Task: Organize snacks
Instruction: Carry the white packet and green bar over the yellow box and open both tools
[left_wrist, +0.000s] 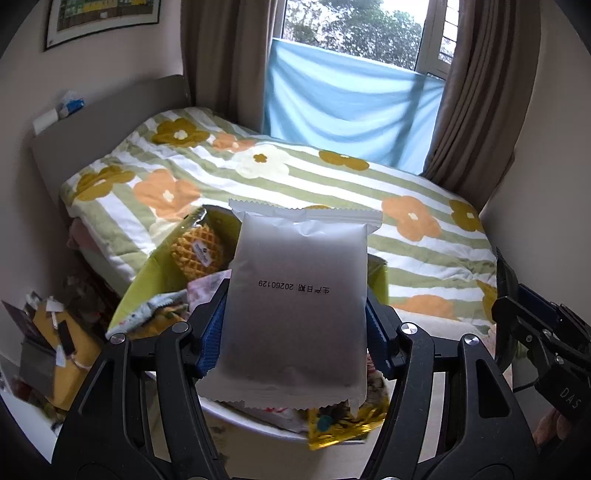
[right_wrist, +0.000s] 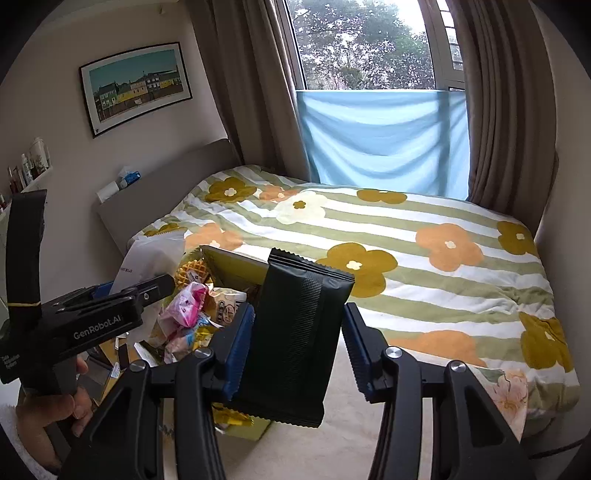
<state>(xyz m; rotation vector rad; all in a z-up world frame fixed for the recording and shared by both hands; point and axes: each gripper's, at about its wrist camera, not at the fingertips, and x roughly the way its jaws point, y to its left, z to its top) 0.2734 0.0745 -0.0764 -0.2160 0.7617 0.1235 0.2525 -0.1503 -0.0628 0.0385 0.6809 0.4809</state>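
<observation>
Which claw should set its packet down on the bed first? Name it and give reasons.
Right, probably. The right claw holds its dark packet out over the floral quilt. The left claw, clamping the white packet, hangs over the snack box.

Beyond the crowded yellow snack box (right_wrist: 236, 267), the flowered bed (right_wrist: 424, 258) lies open to my gripper; left of the box, a cluttered pile (left_wrist: 55, 343) and the headboard (right_wrist: 162, 192) block passage.
</observation>
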